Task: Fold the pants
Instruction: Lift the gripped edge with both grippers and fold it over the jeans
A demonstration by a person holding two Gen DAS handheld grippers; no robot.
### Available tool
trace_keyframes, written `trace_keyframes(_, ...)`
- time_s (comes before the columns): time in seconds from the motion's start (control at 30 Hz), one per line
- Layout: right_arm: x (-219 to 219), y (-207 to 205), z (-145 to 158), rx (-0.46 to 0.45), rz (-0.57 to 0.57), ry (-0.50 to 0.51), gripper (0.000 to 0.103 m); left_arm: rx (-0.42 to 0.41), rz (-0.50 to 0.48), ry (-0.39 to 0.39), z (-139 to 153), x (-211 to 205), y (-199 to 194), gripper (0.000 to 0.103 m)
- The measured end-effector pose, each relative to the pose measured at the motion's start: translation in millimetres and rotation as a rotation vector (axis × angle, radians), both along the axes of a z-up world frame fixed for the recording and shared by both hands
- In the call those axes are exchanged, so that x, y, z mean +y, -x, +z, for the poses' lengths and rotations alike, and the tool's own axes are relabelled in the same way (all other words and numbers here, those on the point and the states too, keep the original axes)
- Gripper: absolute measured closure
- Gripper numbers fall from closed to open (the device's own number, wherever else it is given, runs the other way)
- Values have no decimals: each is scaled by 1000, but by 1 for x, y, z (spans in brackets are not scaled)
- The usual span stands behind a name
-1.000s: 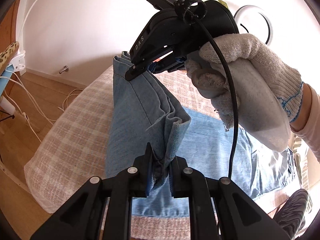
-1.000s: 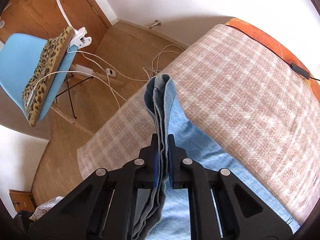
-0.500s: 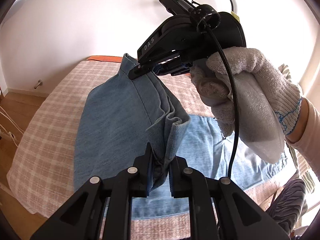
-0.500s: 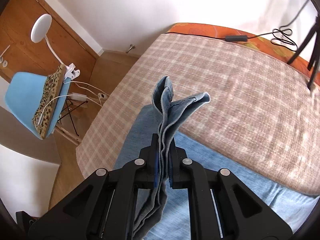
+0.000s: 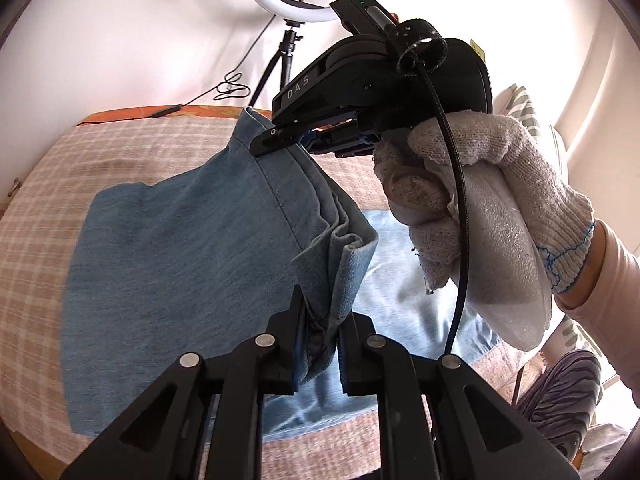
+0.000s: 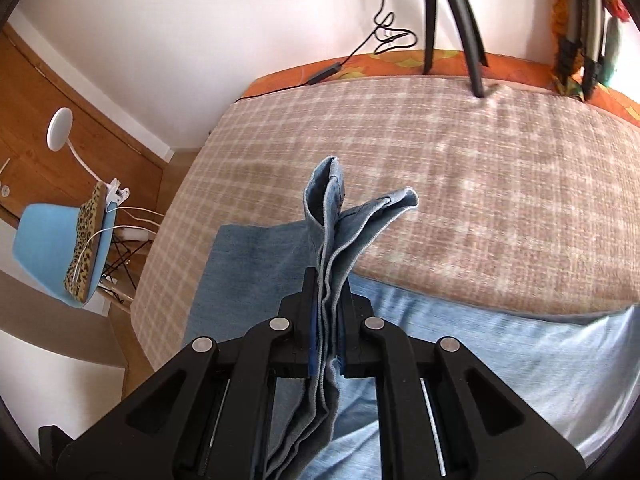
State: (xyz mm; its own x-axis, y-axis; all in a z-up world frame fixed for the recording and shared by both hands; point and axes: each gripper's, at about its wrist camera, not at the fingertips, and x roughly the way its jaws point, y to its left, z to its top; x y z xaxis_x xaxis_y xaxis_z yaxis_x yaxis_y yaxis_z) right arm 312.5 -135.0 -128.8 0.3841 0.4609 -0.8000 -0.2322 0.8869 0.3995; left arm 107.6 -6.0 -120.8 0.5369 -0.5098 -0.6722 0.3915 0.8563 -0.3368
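Observation:
Light blue denim pants (image 5: 180, 264) lie across a bed with a beige checked cover (image 5: 36, 216). My left gripper (image 5: 318, 332) is shut on the near corner of the stacked leg hems, lifted above the bed. My right gripper (image 6: 328, 320) is shut on the far corner of the same hems (image 6: 332, 216); it also shows in the left wrist view (image 5: 276, 138), held by a white-gloved hand (image 5: 480, 208). The lifted leg part hangs between both grippers over the rest of the pants (image 6: 500, 364).
A ring light on a black tripod (image 5: 286, 52) stands at the bed's far side, its legs (image 6: 452, 12) on the cover. A blue chair with a leopard cushion (image 6: 68, 248) and cables stands on the wood floor left of the bed.
Both grippers have carried the held hems away from the bed's left end toward the far side and right; the lifted leg now drapes over more of the pants.

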Motion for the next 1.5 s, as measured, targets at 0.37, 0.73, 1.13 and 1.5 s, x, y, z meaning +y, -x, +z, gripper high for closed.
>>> trace_keyframes(0.37,-101,27,-4,-20,-107,-14,95,19,-120,38,1,-75,8,93)
trace_keyframes(0.73,-193,66,13,-62,-200,-7,95,7,-259,43,11,-150,22,93)
trace_keyframes(1.13,-295,119,18,-89,-316,2,95,11,-412,53,16,-234,52,93)
trace_keyframes(1.5,-383,159,16,-97,-438,16,96,11,-532,59,19,-306,66,93)
